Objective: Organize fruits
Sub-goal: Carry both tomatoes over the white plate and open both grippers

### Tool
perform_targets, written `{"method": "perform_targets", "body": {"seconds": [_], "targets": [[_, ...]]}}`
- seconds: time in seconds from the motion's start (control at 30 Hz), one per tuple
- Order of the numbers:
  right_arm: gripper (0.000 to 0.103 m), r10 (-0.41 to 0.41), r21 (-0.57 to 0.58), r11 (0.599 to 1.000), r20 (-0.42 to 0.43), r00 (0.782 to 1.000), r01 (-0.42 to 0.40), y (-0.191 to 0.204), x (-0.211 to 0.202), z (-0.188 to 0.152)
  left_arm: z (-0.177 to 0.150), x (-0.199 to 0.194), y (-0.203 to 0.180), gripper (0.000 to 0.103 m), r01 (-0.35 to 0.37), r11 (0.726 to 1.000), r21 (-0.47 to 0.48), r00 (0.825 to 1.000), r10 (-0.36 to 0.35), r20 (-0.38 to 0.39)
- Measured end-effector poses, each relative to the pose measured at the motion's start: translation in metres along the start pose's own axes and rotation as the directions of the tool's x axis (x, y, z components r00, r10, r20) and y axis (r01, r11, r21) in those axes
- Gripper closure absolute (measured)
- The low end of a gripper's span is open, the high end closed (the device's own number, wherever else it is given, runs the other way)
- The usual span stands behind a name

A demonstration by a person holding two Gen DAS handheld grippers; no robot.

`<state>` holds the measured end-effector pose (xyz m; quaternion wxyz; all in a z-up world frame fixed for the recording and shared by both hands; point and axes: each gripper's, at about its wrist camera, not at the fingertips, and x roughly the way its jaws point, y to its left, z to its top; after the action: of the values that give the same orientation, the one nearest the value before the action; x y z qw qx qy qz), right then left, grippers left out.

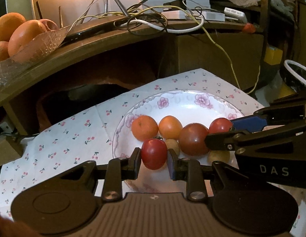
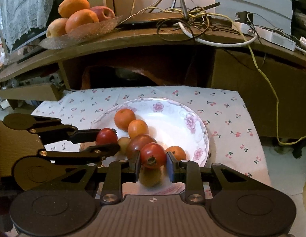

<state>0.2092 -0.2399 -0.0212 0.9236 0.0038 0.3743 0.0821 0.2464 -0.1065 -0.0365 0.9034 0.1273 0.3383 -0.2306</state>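
A white floral plate on a cherry-print cloth holds several small tomatoes and oranges. My left gripper is shut on a red tomato at the plate's near edge; it also shows in the right wrist view. My right gripper is shut on another red tomato, stem end facing the camera; in the left wrist view it reaches in from the right around that tomato. Two orange fruits and a dark red tomato lie between.
A glass dish of oranges and an apple stands on the wooden shelf behind, beside tangled cables. A yellow cable hangs down at right. The cloth spreads around the plate.
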Motion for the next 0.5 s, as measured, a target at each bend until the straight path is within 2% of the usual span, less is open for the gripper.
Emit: {"method": "perform_targets", "body": {"seconds": [0.5], "targets": [[0.067,0.002,-0.019,1.000,0.002,1.000,-0.002,0.0026,-0.0036,0.0033,0.0004,0.0004,0.0017,0.068,-0.004,1.000,-0.007,1.000,0.004,-0.009]]}}
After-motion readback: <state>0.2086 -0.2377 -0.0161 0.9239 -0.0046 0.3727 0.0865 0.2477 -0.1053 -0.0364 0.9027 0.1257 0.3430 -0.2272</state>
